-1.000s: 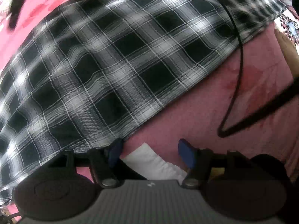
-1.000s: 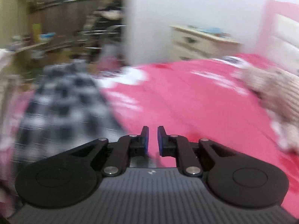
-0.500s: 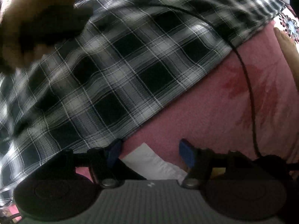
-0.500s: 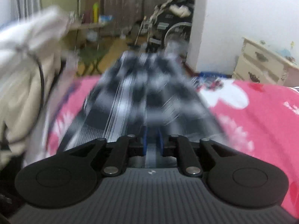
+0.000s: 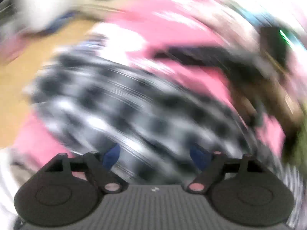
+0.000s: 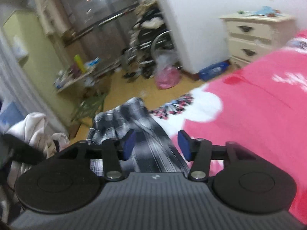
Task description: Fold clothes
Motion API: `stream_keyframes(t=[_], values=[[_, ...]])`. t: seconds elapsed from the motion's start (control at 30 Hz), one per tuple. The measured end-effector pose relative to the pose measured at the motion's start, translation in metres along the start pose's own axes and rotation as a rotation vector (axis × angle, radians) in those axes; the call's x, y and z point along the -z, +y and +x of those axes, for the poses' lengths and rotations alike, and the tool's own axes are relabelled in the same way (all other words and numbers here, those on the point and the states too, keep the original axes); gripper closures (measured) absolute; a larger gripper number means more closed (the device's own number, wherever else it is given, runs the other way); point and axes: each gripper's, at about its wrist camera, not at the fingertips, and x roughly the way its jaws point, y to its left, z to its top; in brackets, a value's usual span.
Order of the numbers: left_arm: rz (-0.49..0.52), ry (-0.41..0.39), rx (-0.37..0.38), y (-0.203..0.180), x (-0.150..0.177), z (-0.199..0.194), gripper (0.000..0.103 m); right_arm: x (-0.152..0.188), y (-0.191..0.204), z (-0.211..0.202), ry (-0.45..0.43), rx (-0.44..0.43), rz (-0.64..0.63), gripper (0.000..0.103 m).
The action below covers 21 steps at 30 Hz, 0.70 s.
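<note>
The black-and-white plaid garment [image 5: 134,103] lies across the pink bedspread [image 5: 172,19]; the left wrist view is badly smeared by motion. My left gripper [image 5: 155,157] hangs above the garment, its jaws wide and opening, with nothing pinched between the blue pads. In the right wrist view the plaid garment [image 6: 122,118] runs from the bed's corner back under my right gripper [image 6: 157,145]. Its jaws are opening. The cloth lies in the gap below them, and neither pad presses on it.
The pink bedspread [image 6: 249,115] fills the right side. Beyond the bed's corner are a wooden floor, a cream dresser [image 6: 257,32], a wheelchair [image 6: 153,44], a pink bag [image 6: 167,76] and a cluttered low table [image 6: 76,74]. White clothes [image 6: 32,126] are heaped at the left.
My right gripper went from shut to apart, with the plaid cloth now loose beneath it. My left gripper rose off the garment, rolled, and spread wider; the white label has left its jaws.
</note>
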Motion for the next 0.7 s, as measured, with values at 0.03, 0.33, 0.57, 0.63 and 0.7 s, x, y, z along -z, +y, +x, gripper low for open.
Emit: stream_keyframes(t=[0.03, 0.33, 0.57, 0.63, 0.7], values=[[-0.085, -0.032, -0.063, 0.000, -0.029, 0.018, 0.020, -0.008, 0.003, 0.013, 0.019, -0.024, -0.027, 0.046], [-0.242, -0.053, -0.197, 0.078, -0.072, 0.061, 0.011, -0.066, 0.011, 0.122, 0.133, -0.164, -0.072, 0.035], [-0.418, 0.034, -0.187, 0.108, -0.062, 0.106, 0.009, -0.060, 0.024, 0.187, 0.342, -0.235, -0.135, 0.035], [-0.411, 0.023, -0.200, 0.105, -0.063, 0.109, 0.008, -0.058, 0.027, 0.190, 0.355, -0.253, -0.124, 0.043], [-0.398, 0.015, -0.215, 0.103, -0.064, 0.114, 0.008, -0.057, 0.030, 0.191, 0.366, -0.265, -0.115, 0.060]])
